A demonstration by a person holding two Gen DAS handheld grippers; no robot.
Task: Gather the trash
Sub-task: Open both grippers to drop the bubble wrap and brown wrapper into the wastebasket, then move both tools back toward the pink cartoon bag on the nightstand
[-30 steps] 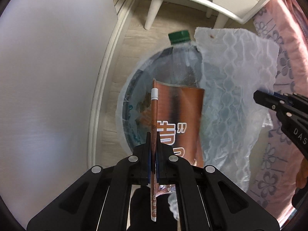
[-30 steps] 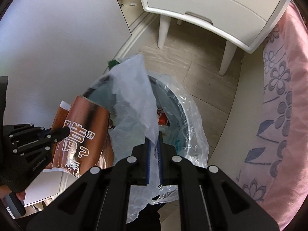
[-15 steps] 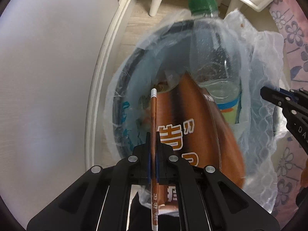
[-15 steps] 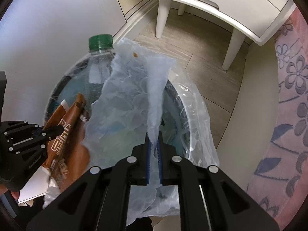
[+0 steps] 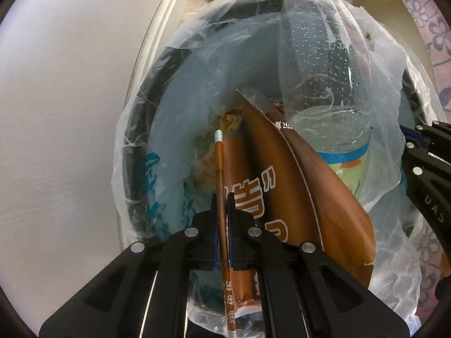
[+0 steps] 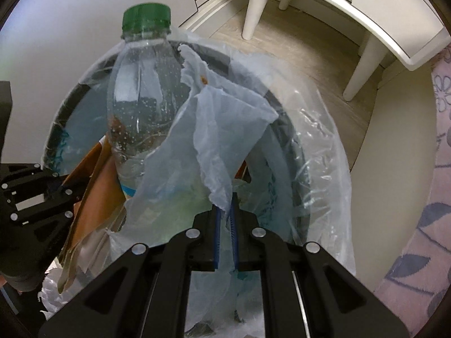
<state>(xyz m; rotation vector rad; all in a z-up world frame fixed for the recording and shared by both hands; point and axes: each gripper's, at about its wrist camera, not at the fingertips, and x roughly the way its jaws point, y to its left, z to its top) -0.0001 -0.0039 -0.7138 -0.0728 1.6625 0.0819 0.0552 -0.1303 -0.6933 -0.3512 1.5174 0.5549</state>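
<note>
Two grippers, both over the bin. Left gripper (image 5: 222, 197) clamped tight on a brown wrapper (image 5: 284, 197), edge pinched between the blue pads, white print on it. Wrapper hangs down into the bin (image 5: 135, 152), its far corner pointing up toward the bottle (image 5: 324, 64). Seen edge-on at the jaws it looks like a thin brown strip with a white tip.

Right gripper (image 6: 225, 214) closed on a thin white tissue (image 6: 214, 129); small gap shows between the pads lower down, tissue edge caught near the tips. Tissue stands up crumpled from the jaws, small brown stain near its top, leaning against the bottle. In the left view the right gripper (image 5: 422, 152) sits at the right edge beside the tissue (image 5: 389, 90); in the right view the left gripper (image 6: 36, 186) sits at the left edge against the wrapper (image 6: 95, 191).

Bottle (image 6: 141, 90) clear plastic, green cap (image 6: 146, 18), droplets inside, label low on the body; stands upright-ish in the bin, cap above the rim. Bin (image 6: 70, 98) dark, round, lined with a clear bag (image 6: 327, 169) folded over the rim. More trash below, too jumbled to tell.

Around: white wall (image 5: 56, 112), wood floor (image 6: 310, 48), white cabinet on legs (image 6: 366, 8), pink floral cloth (image 6: 434, 225) on the right.
</note>
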